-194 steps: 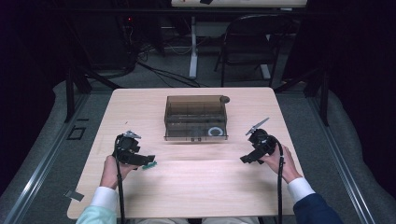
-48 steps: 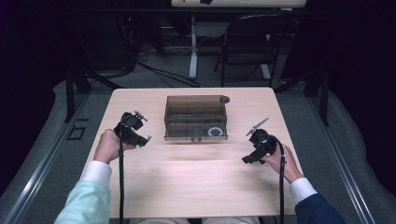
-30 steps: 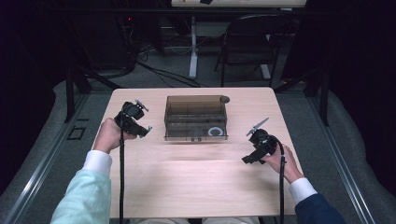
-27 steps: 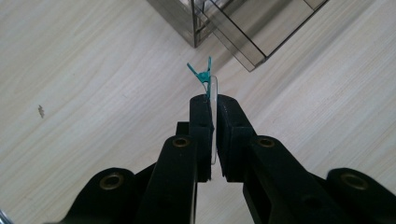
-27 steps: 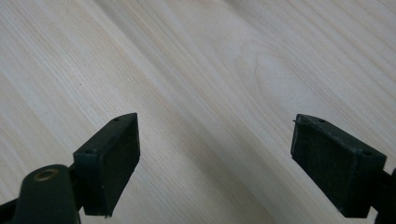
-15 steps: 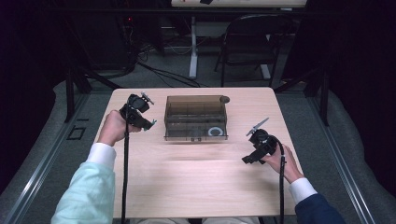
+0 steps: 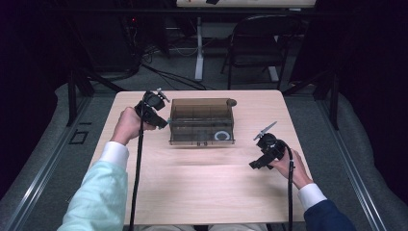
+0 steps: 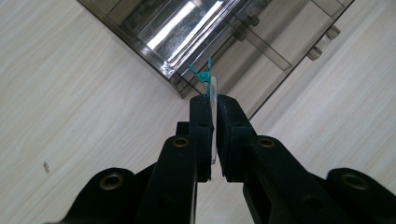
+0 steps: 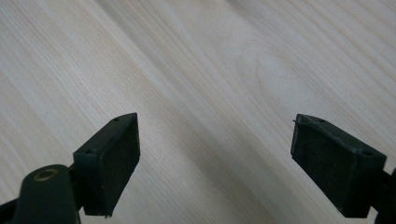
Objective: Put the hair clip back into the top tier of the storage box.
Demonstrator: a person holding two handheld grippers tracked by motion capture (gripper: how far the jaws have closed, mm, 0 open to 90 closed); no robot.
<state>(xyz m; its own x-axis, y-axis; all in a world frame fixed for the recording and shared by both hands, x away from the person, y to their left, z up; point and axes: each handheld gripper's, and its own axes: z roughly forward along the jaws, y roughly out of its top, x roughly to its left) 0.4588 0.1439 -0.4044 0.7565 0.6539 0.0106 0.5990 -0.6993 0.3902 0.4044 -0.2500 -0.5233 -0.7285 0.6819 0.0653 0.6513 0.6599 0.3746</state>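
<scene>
A smoky see-through compartment box (image 7: 201, 140) stands at the table's far middle, and a white ring (image 7: 222, 136) lies in its front right compartment. My left gripper (image 7: 162, 121) is held at the box's left end. In the left gripper view, that gripper (image 8: 213, 100) is shut on a thin clear piece with a teal tip (image 8: 203, 74), which pokes up over the corner of the box (image 8: 187, 28). My right gripper (image 7: 255, 165) hovers over bare wood to the front right of the box. In the right gripper view, its jaws (image 9: 217, 123) stand wide open with nothing between them.
The light wooden table (image 7: 202, 192) has bare room in front of the box. A folding chair (image 7: 260, 43) and a desk leg stand beyond the far edge. Cables trail from both grippers toward the front edge.
My left gripper has moved from the front left of the table forward to the box's left end, carrying the clear teal-tipped piece. The right gripper has stayed put.
</scene>
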